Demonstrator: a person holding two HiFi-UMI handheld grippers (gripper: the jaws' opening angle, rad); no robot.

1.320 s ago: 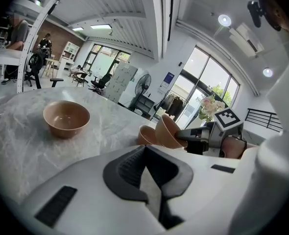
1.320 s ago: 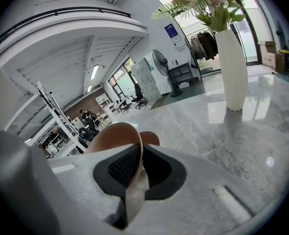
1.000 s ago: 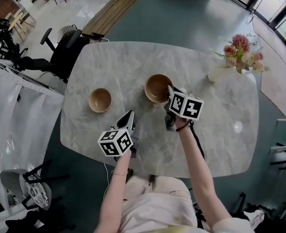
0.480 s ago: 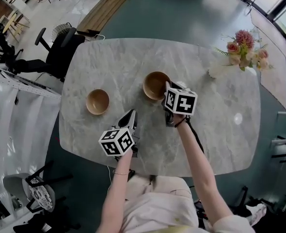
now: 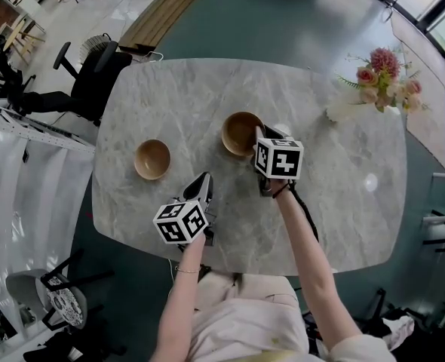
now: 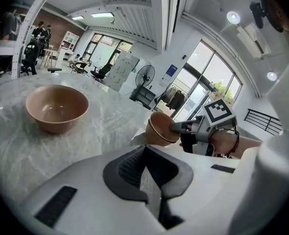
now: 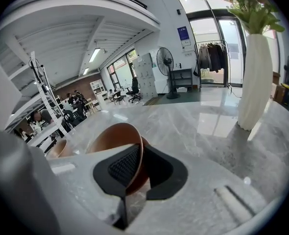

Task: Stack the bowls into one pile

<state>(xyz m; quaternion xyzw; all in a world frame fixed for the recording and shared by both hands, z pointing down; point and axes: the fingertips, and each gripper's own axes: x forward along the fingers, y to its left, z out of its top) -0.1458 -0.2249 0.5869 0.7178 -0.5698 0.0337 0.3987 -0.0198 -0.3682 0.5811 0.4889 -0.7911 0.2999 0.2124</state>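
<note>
Since a second ago the right gripper [image 5: 259, 136] is rolled slightly, fingers [image 7: 125, 164] clamped on the rim of the tilted darker bowl [image 5: 240, 132]; the lighter bowl [image 5: 152, 159] is set apart on the desk [image 5: 336, 202], past the left gripper [image 5: 204, 179], whose fingers are shut and empty

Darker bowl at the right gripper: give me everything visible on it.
The darker bowl is round, smooth, brown and empty, with a thin rim; it could be wood or ceramic. The right gripper pinches its near rim, one of the fingers inside and one outside. The left gripper view shows it tilted, mouth turned sideways. It is over the middle of the marble-look table, apart from the lighter bowl. Whether its base touches the table can't be told.
</note>
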